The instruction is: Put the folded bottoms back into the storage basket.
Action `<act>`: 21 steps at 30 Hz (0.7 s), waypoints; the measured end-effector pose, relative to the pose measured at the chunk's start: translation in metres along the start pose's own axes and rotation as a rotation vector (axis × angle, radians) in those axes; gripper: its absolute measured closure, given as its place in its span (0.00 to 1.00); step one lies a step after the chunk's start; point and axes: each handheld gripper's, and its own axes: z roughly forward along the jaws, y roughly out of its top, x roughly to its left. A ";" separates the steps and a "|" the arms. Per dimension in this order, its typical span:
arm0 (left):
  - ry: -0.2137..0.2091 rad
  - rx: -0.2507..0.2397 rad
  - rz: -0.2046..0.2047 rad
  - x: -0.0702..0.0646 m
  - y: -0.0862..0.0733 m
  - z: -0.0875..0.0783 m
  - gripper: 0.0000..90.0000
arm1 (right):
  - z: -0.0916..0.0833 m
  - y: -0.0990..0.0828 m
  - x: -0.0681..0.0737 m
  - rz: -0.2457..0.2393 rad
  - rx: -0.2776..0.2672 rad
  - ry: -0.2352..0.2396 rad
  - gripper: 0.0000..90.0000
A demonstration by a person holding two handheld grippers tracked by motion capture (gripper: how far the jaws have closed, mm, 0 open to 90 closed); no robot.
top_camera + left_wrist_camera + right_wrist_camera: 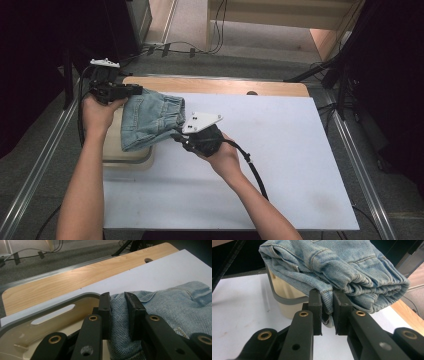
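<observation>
Left tongs (119,312) clamped on one edge of folded denim jeans (150,117), right tongs (327,312) pinching a fold at the opposite edge. Jeans held between both, over a beige tray (131,159) with a grey rim, perhaps just clear of it. Tray resting at the left edge of the white-covered desk (280,150).

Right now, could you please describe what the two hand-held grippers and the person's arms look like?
Each hand-held gripper, left and right, is matte black with two flat-padded jaws on linkage arms with brass-coloured pivots. A pale grey three-cornered plate tops each, and a black cable trails away. The forearms are bare, without sleeves.
</observation>
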 end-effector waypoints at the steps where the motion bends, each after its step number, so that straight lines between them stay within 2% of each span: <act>1: -0.004 -0.002 -0.003 0.001 0.000 -0.001 0.86 | 0.001 0.001 0.001 -0.003 0.001 0.002 0.86; 21: 0.022 -0.007 -0.036 0.021 -0.005 -0.013 0.86 | 0.022 0.021 0.009 -0.038 0.021 0.027 0.86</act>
